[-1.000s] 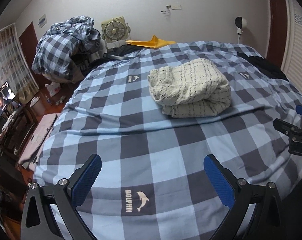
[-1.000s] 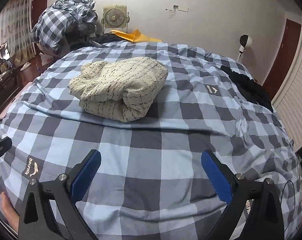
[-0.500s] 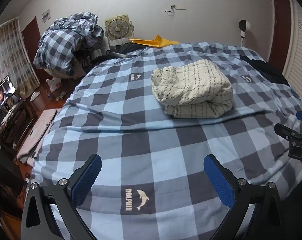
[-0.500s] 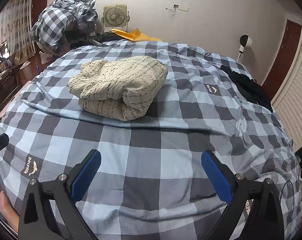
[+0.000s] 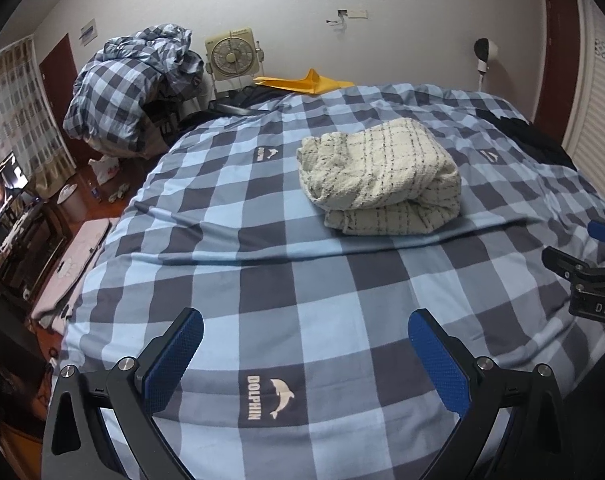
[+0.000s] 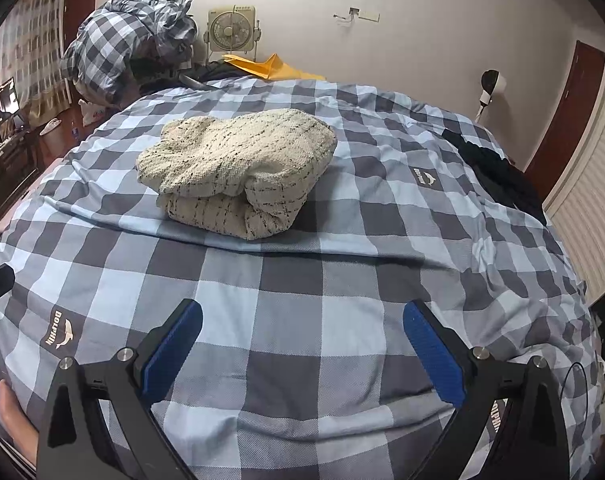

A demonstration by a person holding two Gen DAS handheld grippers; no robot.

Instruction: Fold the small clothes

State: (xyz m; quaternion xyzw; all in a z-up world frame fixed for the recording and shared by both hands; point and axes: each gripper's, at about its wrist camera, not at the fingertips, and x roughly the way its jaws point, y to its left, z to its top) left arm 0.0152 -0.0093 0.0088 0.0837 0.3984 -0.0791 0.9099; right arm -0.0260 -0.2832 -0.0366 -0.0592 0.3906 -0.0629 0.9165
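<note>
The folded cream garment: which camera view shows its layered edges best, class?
The right wrist view: the folded cream garment shows its stacked, tucked layers facing the camera. The left wrist view shows mainly its rounded top and one side.

Dim, even indoor light; sharp centre, fisheye bending and dark corners.

A bed under a blue-and-grey checked cover [image 5: 262, 264] fills the room. Behind it stands a plain pale wall [image 5: 402, 40] with a small box fan [image 5: 233, 54] — beside that, a heap of checked bedding [image 5: 130, 88]. Dark red doors [image 6: 562, 108] flank the wall; a lit screen [image 5: 2, 192] glows over the reddish floor — curtains [image 5: 18, 120] hang nearby.
</note>
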